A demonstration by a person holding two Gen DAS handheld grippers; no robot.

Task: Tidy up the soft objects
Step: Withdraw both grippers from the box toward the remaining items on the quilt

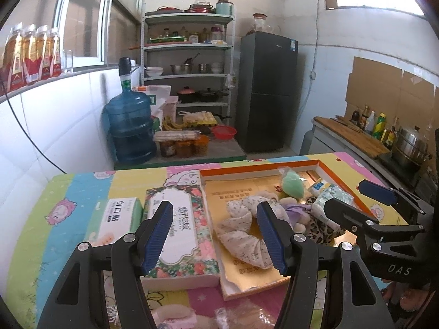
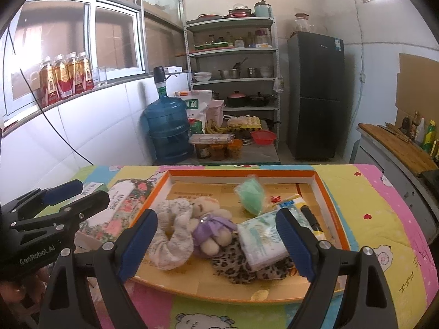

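Note:
A shallow orange-rimmed box (image 2: 241, 174) lies on the cartoon-print table mat and holds the soft items. In it are a white floral cloth (image 2: 172, 235), a teddy bear in a purple dress (image 2: 211, 227), a leopard-print cloth (image 2: 241, 263), a tissue pack (image 2: 263, 241) and a bagged green pouch (image 2: 251, 194). My right gripper (image 2: 216, 244) hovers open above the bear and the tissue pack, gripping nothing. My left gripper (image 1: 214, 237) is open too, above the floral tissue box (image 1: 181, 227) and the floral cloth (image 1: 241, 235). Each gripper shows in the other's view: right gripper (image 1: 354, 198), left gripper (image 2: 79, 196).
A white plaster box (image 1: 118, 219) stands left of the tissue box. A black marker (image 2: 311, 218) and a small white packet (image 2: 288, 205) lie in the box's right end. Beyond the table are a water jug (image 1: 131, 128), a shelf (image 1: 189, 63), a fridge (image 1: 266, 90) and a counter (image 1: 354, 134).

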